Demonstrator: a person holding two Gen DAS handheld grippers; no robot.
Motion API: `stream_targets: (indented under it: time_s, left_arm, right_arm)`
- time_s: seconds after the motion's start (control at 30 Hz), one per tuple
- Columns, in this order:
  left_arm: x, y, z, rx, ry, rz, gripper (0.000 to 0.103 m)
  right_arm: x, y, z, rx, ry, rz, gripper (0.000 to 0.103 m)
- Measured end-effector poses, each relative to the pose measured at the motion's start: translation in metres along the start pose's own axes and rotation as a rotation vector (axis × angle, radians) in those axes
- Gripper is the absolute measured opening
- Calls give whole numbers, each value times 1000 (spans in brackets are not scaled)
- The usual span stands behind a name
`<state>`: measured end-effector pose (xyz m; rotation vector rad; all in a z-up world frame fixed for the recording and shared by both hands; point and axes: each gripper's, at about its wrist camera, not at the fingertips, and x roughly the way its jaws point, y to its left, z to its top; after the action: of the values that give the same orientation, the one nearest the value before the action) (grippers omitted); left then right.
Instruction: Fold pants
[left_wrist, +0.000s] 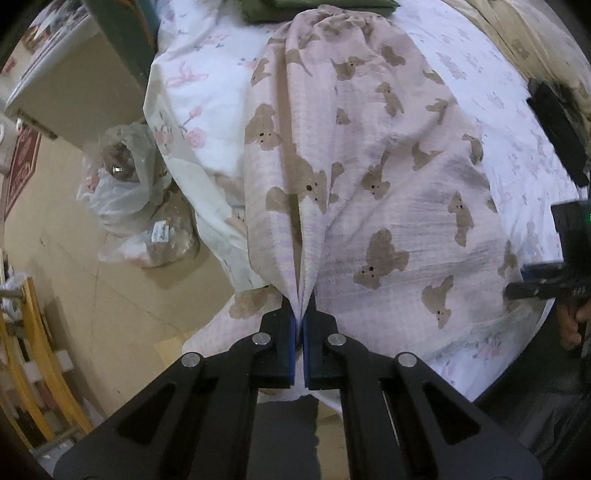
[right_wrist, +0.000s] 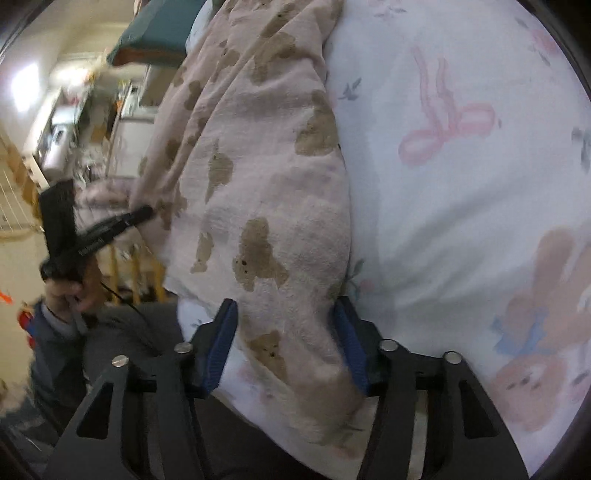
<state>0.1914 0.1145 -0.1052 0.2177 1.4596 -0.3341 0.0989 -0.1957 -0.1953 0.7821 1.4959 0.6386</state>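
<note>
Taking the bed (left_wrist: 491, 122) with its floral sheet as the landmark: off its left edge, on the floor, sit clear plastic bags (left_wrist: 140, 206), two as far as I can count, though they overlap. On the bed lies one pair of pants (left_wrist: 369, 155), pale pink with brown bears, spread from the far side toward the near edge, with one dark green folded item (left_wrist: 317, 9) just beyond their far end. At the bed's near left corner, the left gripper (left_wrist: 300, 325) has its jaws pressed together on a pinched ridge of the pants' hem, cloth fanning up from the blue pads. Further right along the near edge, the right gripper (right_wrist: 286, 347) has its jaws apart, straddling a bunched edge of the pants; the fabric lies between the pads but I judge it is not yet squeezed. So: two grippers, one clamped, one not. The risk I see is lifting or folding while only the left side is secured; the pants would swing and skew, and the loose side could slide off the bed's edge. If the right jaws close too shallow, or catch the sheet beneath as well, the fold would drag the bedding along.
</note>
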Motion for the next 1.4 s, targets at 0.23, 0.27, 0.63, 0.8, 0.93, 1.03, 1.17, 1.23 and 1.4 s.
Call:
stream_targets:
  time_s: [0.23,0.27,0.63,0.8,0.93,1.03,1.17,1.23,1.4]
  left_arm:
    - [-40,3,-1,-90,-73,-93,1]
    - [-53,1,-1,-101,-107,-120,1]
    - [-248,-64,-16,-166,-569,-422,1]
    - [-309,-75,15,-178,-704,-510,1]
    - [-311,-72,58,-222,-732,-498,1]
    - [-290,-64,98,-286,-699,-484,1]
    - [-273,-48,136,-334,-760,-423,1]
    - [-271,-36,150,-371,-791,-430,1]
    - [-274,-38,146,-304,-904,-386,1]
  right_arm:
    - [-63,71,-9,-232,-120,24,4]
    - [-82,83,-11,-262,-148,30,4]
    - [-325,203,-54,-488,-611,150,4]
    - [-380,245,-57,-523,-731,145,4]
    - [-398,253,-28,-493,-774,112,4]
    - [-402,245,11,-444,-770,85,4]
    - [-399,243,74,-442,-763,45,4]
    - [-402,244,94,-440,-773,35,4]
    - [-405,249,106,-504,-816,32,4]
